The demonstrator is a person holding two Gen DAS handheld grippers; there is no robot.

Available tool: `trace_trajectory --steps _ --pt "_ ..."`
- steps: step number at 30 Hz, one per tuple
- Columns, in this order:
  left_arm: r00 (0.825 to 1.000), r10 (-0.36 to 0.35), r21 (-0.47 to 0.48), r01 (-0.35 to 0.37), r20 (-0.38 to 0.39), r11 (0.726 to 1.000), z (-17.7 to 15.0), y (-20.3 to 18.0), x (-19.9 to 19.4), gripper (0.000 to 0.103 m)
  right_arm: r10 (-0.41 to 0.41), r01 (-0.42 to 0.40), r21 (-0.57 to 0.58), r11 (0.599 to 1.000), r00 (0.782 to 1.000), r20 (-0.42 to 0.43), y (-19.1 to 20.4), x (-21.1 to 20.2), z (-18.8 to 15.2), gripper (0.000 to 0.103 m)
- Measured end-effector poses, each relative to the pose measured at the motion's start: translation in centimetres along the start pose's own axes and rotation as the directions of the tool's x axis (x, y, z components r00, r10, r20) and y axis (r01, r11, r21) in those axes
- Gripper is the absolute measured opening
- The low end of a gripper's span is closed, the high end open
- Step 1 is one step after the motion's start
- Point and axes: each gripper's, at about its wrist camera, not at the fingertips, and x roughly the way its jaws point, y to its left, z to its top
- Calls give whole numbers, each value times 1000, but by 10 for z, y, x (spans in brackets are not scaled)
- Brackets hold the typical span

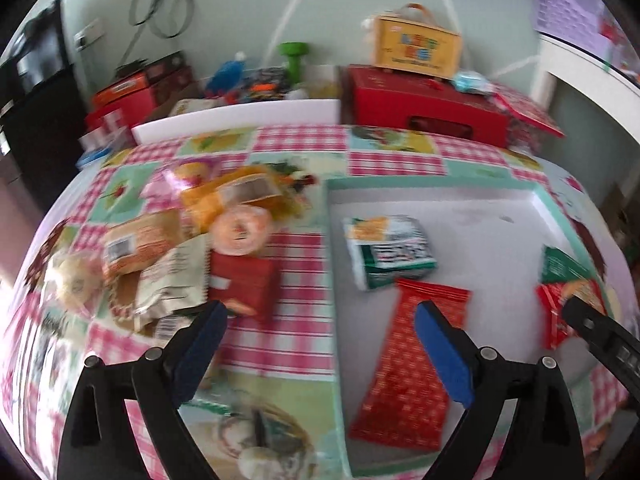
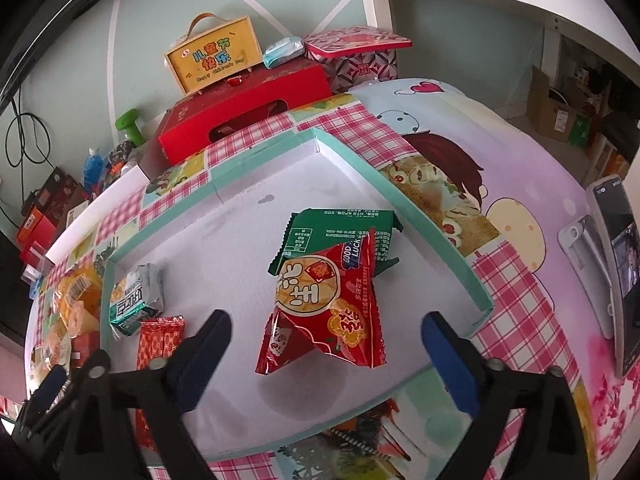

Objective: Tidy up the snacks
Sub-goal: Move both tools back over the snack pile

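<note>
A shallow white tray with a teal rim (image 1: 332, 264) (image 2: 432, 224) lies on the patterned tablecloth. In it lie a green-and-white packet (image 1: 386, 252) (image 2: 136, 300), a long red packet (image 1: 412, 368) (image 2: 160, 340), a green packet (image 2: 340, 232) and a red peanut bag (image 2: 328, 312) (image 1: 560, 312) on top of it. A pile of loose snacks (image 1: 168, 248) (image 2: 72, 308) lies left of the tray. My left gripper (image 1: 320, 344) is open and empty over the tray's left rim. My right gripper (image 2: 326, 360) is open and empty, just before the red peanut bag.
Red gift boxes (image 1: 424, 108) (image 2: 248, 108), a yellow handled box (image 1: 416, 44) (image 2: 216, 56), a green dumbbell (image 1: 294, 60) and a bottle (image 2: 93, 168) stand along the back wall. A phone on a stand (image 2: 616, 264) is at the table's right.
</note>
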Motion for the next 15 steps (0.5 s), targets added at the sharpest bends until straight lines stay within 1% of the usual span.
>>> trace_trajectory --steps 4,7,15 --pt "999 30 -54 -30 11 998 2 15 -1 96 0 0 -13 1000 1000 8 4 -1 0 103" --pt "999 49 -73 -48 19 996 5 23 -2 97 2 -1 -32 999 1000 12 10 -2 -1 103" --pt "993 118 -67 -118 -9 991 9 49 -5 97 20 -14 -91 996 998 59 31 -17 -1 103"
